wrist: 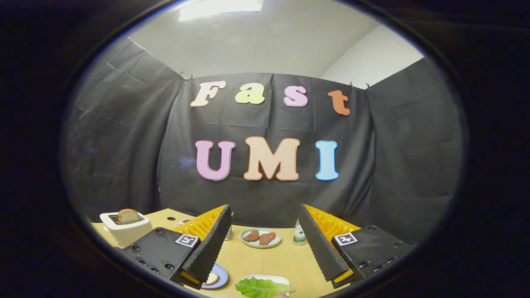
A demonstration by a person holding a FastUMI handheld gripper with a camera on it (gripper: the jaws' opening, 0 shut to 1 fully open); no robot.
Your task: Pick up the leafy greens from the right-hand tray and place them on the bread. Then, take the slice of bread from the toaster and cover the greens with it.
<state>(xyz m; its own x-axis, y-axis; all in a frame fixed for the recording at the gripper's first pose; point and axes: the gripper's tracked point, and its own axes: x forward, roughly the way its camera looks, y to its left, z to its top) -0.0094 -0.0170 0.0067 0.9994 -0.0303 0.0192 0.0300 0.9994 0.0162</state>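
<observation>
My gripper [265, 244] stands open above the wooden table, with nothing between its fingers. Leafy greens [263, 287] lie on a white tray [269, 278] between the fingers, close below. A blue plate [219, 276] holding a slice of bread [212, 279] sits partly hidden under the left finger. A white toaster [126, 227] stands to the left of the left finger, and a slice of bread [127, 216] sticks up from its slot.
A pale plate [261, 238] with two brown meat pieces rests beyond the fingers near the back of the table [269, 260]. A small bottle [299, 234] stands beside the right finger. Black cloth walls close in the booth behind.
</observation>
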